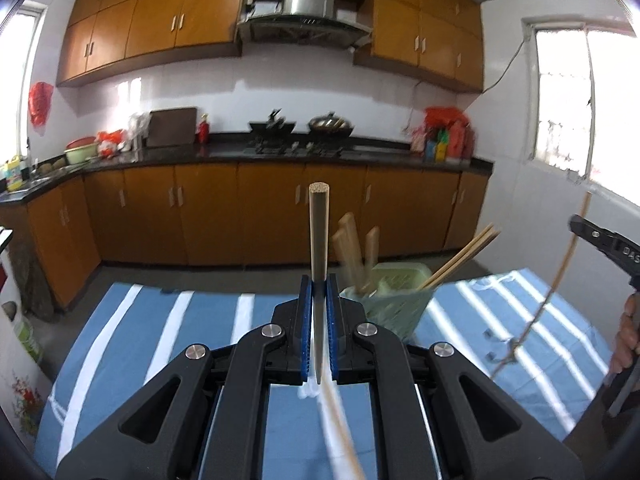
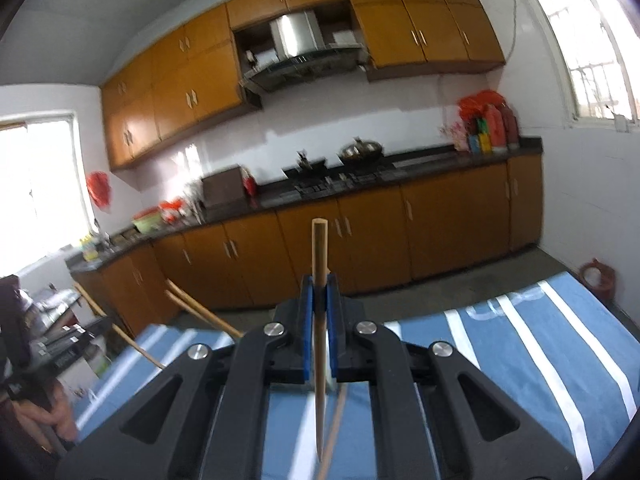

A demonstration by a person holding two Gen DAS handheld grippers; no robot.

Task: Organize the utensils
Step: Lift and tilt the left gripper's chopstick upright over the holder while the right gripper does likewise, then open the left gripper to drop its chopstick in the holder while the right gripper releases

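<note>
- Clamping a chopstick [image 1: 319, 232] upright, my left gripper [image 1: 319, 292] was shut.
- My right gripper [image 2: 319, 292] pinched another chopstick [image 2: 319, 252] likewise.
- Green basket [image 1: 400, 300] held utensils.

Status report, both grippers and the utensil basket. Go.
Left gripper shut on a chopstick. Right gripper shut on another chopstick. Green basket ahead, already holding utensils. Path clear.

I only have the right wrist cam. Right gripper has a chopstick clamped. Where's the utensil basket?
Observer: The green basket stands on the striped tablecloth, just right of the left gripper.
Operator: Is the left holding anything?
Observer: Yes, it is shut on its own chopstick, end up.
Operator: Basket empty?
Observer: No. Wooden handles and a chopstick pair already stick out of it.
</note>
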